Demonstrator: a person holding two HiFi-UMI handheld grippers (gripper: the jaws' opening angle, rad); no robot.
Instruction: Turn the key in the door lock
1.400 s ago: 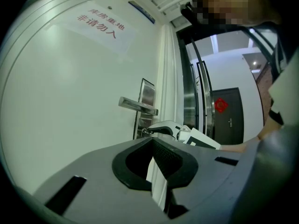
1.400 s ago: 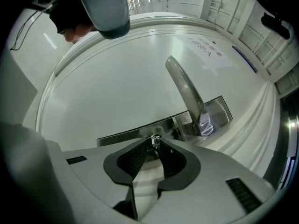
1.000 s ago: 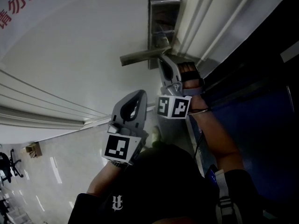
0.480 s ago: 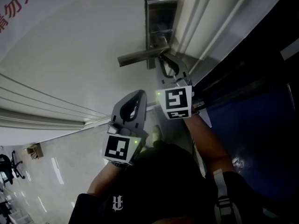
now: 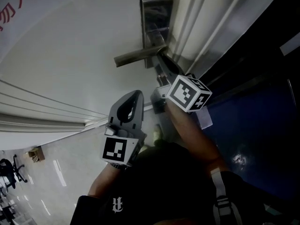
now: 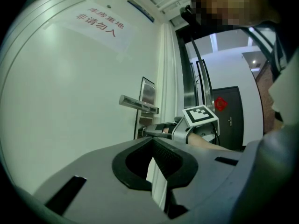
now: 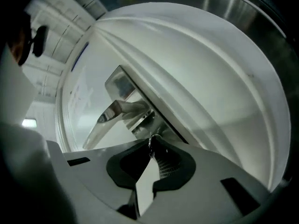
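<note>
My right gripper (image 7: 151,148) is up against the lock plate (image 7: 119,86), just under the door handle (image 7: 107,118). Its jaws are pinched together on the small metal key (image 7: 150,141), which sits right at their tips by the lock. My left gripper (image 6: 152,141) hangs back from the door (image 6: 70,101), jaws closed together with nothing between them.

Head view looks steeply down; gripper views face forward; all share door lock (image 5: 156,13).

Person is wearing dark top (image 5: 159,182), white emblem (image 5: 117,203) lower centre; grey left gripper (image 5: 135,93), right gripper (image 5: 157,61) are carrying black-and-white marker cubes (image 5: 189,93).
</note>
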